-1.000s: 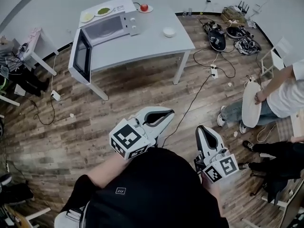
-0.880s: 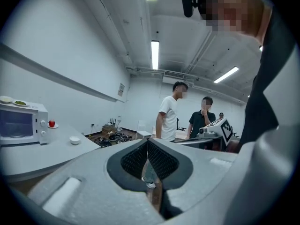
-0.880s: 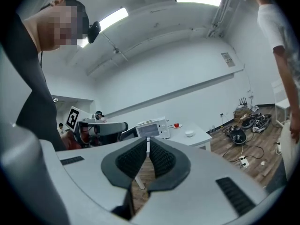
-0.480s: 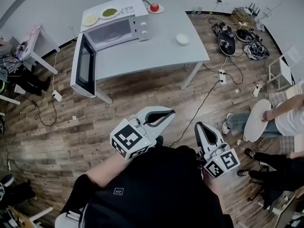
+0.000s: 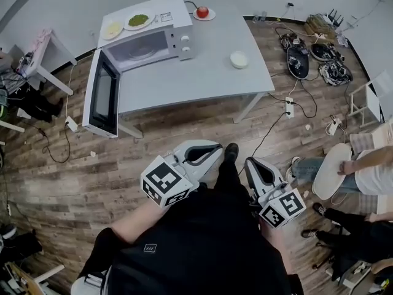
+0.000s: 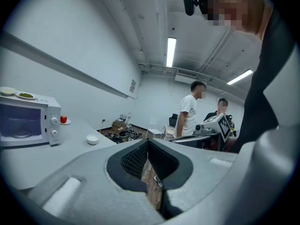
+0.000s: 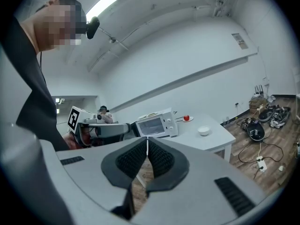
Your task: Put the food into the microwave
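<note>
A white microwave (image 5: 150,42) stands on the grey table (image 5: 209,72) with its door (image 5: 101,94) swung open to the left. On its top sit a plate of yellow food (image 5: 112,28) and a plate of green food (image 5: 139,21). A red fruit on a small plate (image 5: 202,12) and a white bowl (image 5: 238,59) rest on the table. My left gripper (image 5: 215,147) and right gripper (image 5: 250,163) are held near my body, well short of the table, both shut and empty. In the right gripper view the jaws (image 7: 147,143) meet, with the microwave (image 7: 157,124) beyond.
Cables, a power strip (image 5: 288,107) and piled gear (image 5: 307,51) lie on the wooden floor at right. A seated person holds a round white board (image 5: 331,171) at the right edge. A small white table (image 5: 46,54) stands at left.
The table and microwave have come closer and lower in the head view as I walk toward them. Both grippers stay shut in front of my body.
</note>
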